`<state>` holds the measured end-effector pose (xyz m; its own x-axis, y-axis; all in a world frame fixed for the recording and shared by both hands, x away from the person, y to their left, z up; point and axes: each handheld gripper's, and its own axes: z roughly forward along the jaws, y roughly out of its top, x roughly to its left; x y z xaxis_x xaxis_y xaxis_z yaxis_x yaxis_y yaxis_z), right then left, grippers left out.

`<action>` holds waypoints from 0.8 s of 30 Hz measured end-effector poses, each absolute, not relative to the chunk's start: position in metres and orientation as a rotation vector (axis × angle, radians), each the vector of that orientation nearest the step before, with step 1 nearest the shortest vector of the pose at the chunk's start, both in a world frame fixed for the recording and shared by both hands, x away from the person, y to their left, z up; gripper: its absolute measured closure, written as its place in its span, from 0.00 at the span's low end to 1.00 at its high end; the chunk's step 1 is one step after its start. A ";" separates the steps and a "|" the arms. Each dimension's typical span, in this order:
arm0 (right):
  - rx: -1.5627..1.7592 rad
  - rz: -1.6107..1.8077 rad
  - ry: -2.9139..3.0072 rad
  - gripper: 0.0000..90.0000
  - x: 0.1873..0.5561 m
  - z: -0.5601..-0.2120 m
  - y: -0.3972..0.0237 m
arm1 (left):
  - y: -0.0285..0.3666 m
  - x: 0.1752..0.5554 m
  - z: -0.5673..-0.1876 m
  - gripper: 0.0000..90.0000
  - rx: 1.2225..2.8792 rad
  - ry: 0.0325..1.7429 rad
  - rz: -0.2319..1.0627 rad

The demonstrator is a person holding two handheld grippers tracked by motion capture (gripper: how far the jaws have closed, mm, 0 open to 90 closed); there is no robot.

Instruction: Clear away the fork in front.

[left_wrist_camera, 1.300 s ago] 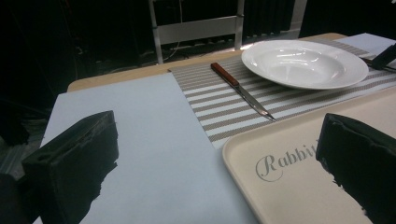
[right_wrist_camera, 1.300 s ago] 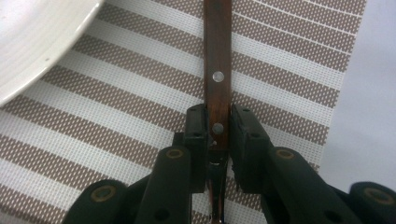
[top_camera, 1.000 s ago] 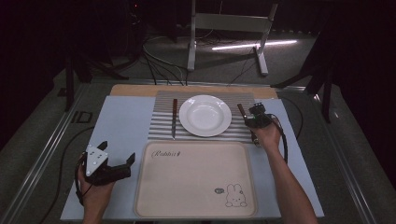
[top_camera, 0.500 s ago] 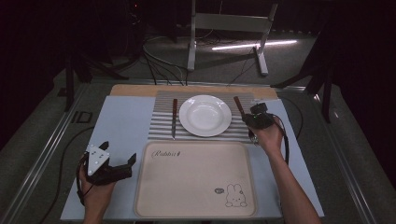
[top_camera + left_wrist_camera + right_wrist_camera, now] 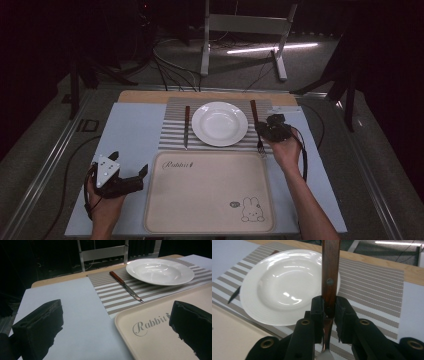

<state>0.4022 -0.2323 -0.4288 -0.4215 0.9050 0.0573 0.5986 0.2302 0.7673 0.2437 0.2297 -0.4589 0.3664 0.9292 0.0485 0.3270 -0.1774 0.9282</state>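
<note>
While my right gripper clamps the fork by its wooden handle, the fork hangs beside the plate's right rim, above the striped placemat. My left gripper rests wide open near the table's front left corner, beside the tray.

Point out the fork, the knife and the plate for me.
fork [image 5: 330, 277]: right gripper view, on its wooden handle.
knife [image 5: 186, 128]: high view, where handle meets blade.
plate [image 5: 219, 123]: high view, in the middle of its bowl.
</note>
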 end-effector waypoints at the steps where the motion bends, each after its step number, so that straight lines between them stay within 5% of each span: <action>1: 1.380 1.043 2.103 0.87 0.401 -0.429 -0.231 | 0.229 0.244 -0.459 0.00 1.706 1.121 0.820; 24: 1.248 1.085 2.132 0.87 0.368 -0.426 -0.222 | 0.172 0.271 -0.430 0.00 1.718 0.976 0.732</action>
